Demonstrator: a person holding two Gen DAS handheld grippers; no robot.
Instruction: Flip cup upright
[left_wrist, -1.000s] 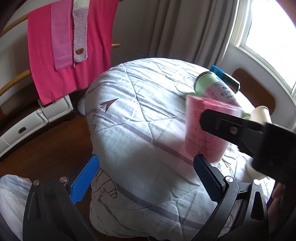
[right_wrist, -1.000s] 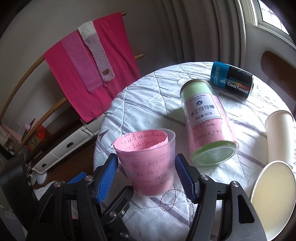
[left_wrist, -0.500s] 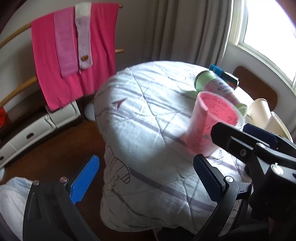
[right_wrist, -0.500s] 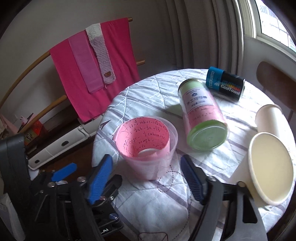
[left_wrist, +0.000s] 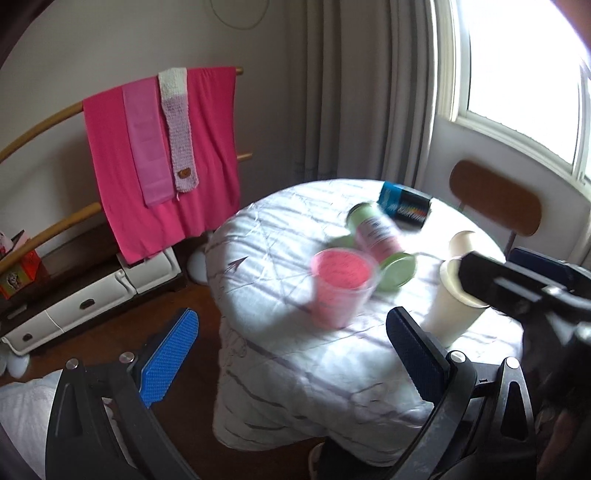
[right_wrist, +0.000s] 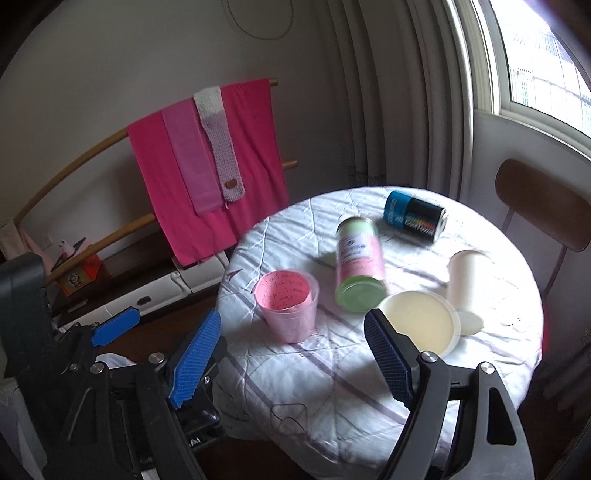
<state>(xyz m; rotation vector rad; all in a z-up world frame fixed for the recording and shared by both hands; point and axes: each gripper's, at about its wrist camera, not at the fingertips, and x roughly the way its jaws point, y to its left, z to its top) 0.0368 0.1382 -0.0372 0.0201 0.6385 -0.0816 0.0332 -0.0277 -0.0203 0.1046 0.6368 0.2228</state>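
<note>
Standing mouth-up near the 9 o'clock edge of the round table (right_wrist: 424, 373), the pink cup (right_wrist: 289, 306) looks already righted — neither tong touches it. Going left to right in the right wrist view: the left gripper (right_wrist: 162, 339) hangs released off the table's edge, jaws apart and empty; next is the cup; then a green-lidded canister (right_wrist: 359, 266) lies on its side just beside the cup, toward 2 o'clock of it; a blue-and-black can (right_wrist: 413, 218) lies farther back near 12 o'clock; two cream paper cups (right_wrist: 419, 325) sit toward 3 o'clock, one lying down. The right gripper (right_wrist: 291, 363) is also spread wide and holds nothing, well short of the cup. The cup appears to be thin translucent plastic with a pink written-on paper rolled inside, so I judge it light, springy-walled and a little slick, easy to tip on the soft quilted cloth. If it must be held again, a gentle pinch across the mid-wall seems safest — squeezing near the rim would likely buckle it.
</note>
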